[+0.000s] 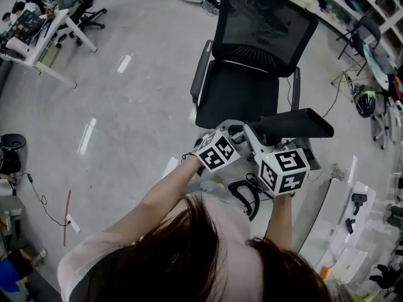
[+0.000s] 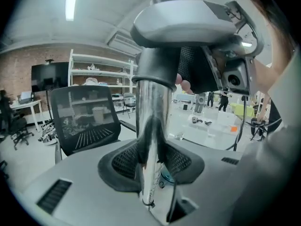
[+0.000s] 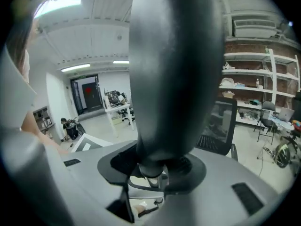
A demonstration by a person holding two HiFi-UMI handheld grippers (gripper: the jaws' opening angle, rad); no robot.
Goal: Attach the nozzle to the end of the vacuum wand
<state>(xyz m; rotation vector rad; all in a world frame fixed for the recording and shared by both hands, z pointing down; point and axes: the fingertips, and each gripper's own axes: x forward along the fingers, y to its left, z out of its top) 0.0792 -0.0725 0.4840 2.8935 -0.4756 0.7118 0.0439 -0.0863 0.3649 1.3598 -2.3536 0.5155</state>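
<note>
Two hand-held grippers, both loaded. Left hand-held gripper (image 2: 153, 166): jaws clamped on one shiny metal wand (image 2: 151, 121). Right hand-held gripper (image 3: 153, 168): jaws closed around one fat black nozzle (image 3: 174, 69), near the front of one black office chair (image 1: 239, 93). Wand's top end touching the nozzle's dark collar.

The vacuum wand (image 2: 153, 121) is a polished metal tube, mirror-glossy. The nozzle (image 3: 175, 69) is smooth dark plastic with a dull sheen. The left gripper (image 2: 151, 161) and right gripper (image 3: 153, 166) have matt grey plastic shells and black dimpled pads. The office chair (image 1: 264, 24) has a black mesh back. The floor (image 1: 138, 87) is smooth, faintly glossy grey.
</note>
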